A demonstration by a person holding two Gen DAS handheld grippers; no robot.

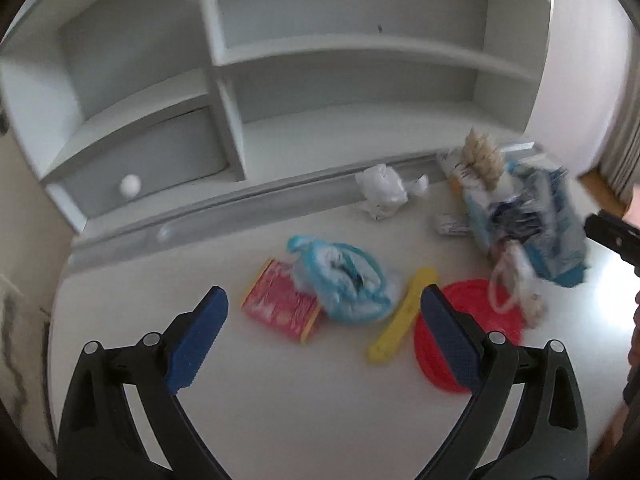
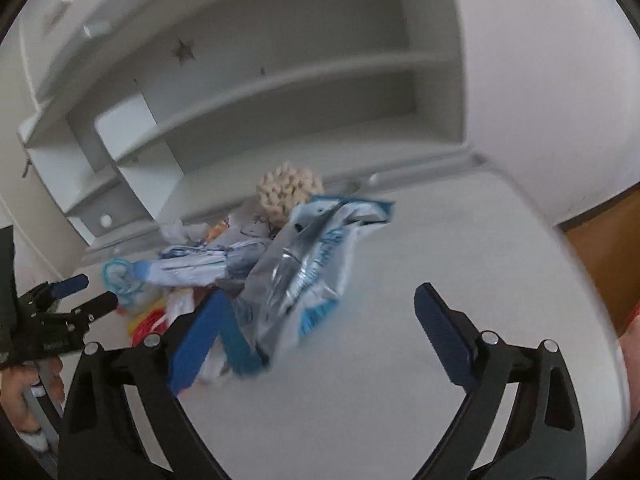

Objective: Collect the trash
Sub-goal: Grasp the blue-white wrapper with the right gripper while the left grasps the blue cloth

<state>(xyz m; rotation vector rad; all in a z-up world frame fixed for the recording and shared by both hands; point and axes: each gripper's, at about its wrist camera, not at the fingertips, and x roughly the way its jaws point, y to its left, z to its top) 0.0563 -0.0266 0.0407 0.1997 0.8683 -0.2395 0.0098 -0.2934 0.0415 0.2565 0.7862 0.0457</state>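
Lying scattered on the white desk [image 1: 280,400], the trash is seen from both wrist views. The left gripper [image 1: 324,332] is held with jaws spread wide and nothing between them, above a red-and-yellow wrapper [image 1: 276,306], a crumpled blue bag [image 1: 344,280], a yellow strip [image 1: 404,316] and a red lid [image 1: 492,312]. Toward the desk's back edge a white bag [image 1: 382,190] is seen. The right gripper [image 2: 320,332] is likewise open, its left finger beside a silver-blue packet [image 2: 304,264]; whether it touches cannot be told.
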